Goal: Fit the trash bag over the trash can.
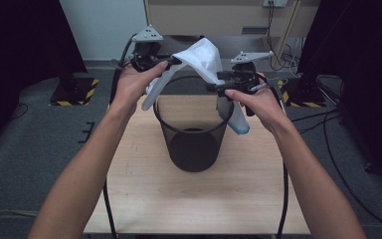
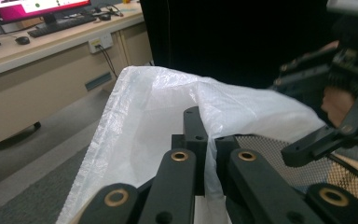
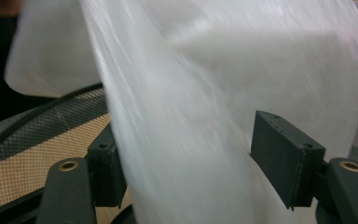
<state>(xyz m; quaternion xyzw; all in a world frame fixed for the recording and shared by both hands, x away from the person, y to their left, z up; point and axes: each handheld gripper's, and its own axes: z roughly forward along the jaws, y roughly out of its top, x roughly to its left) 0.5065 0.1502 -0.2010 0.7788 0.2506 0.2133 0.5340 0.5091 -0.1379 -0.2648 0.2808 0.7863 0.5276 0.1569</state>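
The white bag (image 1: 202,59) is held above the mesh bin (image 1: 193,144), clamped by the left gripper (image 1: 171,61); the right gripper (image 1: 218,82) stands apart around it (no grip). Lining is barely begun.

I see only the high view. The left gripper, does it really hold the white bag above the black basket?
Observer: Yes. In the left gripper view, the left gripper is shut on a fold of the white bag.
Operator: And the right one, please?
Observer: In the right gripper view, the right gripper is open. Its fingers stand apart, and the bag hangs between them unclamped.
Operator: Where is the basket from there?
Observer: The mesh basket curves at the left of that view, partly behind the bag.
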